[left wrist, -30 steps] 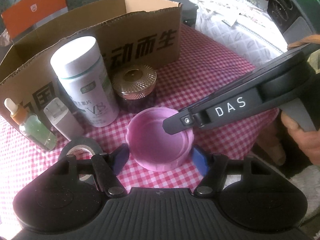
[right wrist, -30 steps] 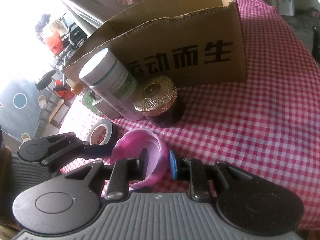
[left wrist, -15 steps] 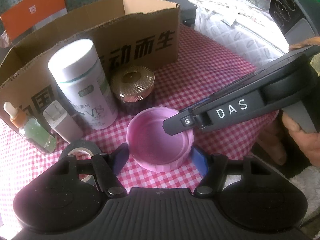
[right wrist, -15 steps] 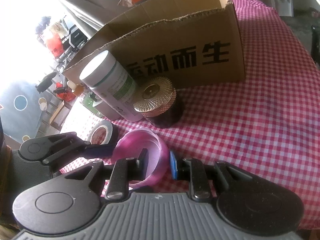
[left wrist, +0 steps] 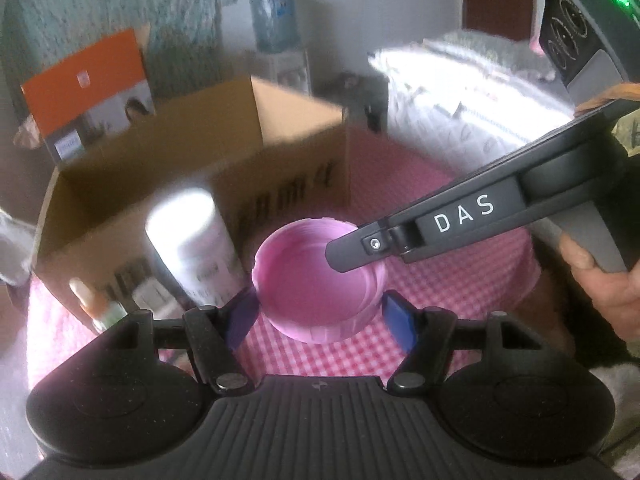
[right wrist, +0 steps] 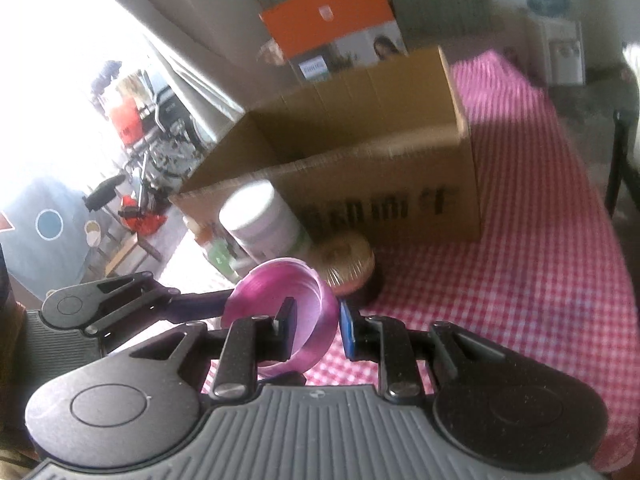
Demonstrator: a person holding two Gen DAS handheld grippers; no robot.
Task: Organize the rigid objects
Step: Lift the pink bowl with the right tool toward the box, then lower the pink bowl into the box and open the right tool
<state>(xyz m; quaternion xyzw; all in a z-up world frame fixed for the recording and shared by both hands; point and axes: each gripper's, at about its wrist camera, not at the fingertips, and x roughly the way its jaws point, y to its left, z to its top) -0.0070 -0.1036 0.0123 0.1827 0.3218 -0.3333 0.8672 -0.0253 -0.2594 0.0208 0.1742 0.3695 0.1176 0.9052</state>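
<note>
A: What sits nearest the cameras?

B: The pink lid (left wrist: 316,280), open side up. In the left wrist view it lies between the fingers of the left gripper (left wrist: 320,316), whose jaws stand wide, one blue pad close on each side of the lid's wall; I cannot tell if either pad touches it.

A: And the right gripper (right wrist: 318,328)?

B: Its jaws are closed down on the lid's rim, one finger inside the wall, the other outside. In the right wrist view the lid (right wrist: 288,300) looks tilted and raised off the pink checked cloth (right wrist: 520,280) that covers the tabletop. The right hand (left wrist: 604,292) shows at the edge of the left view, around the gripper's handle.

A: What is behind the lid?

B: Just beyond it, a white bottle (right wrist: 260,224) with a green band and a gold-topped jar (right wrist: 346,264), side by side. Left of the bottle, a small dropper bottle (left wrist: 94,302), blurred.

A: And farther?

B: An open cardboard box (right wrist: 360,168) with dark print on its front, standing on the cloth right behind the bottle and jar. Behind that, an orange and white carton (right wrist: 336,28).
</note>
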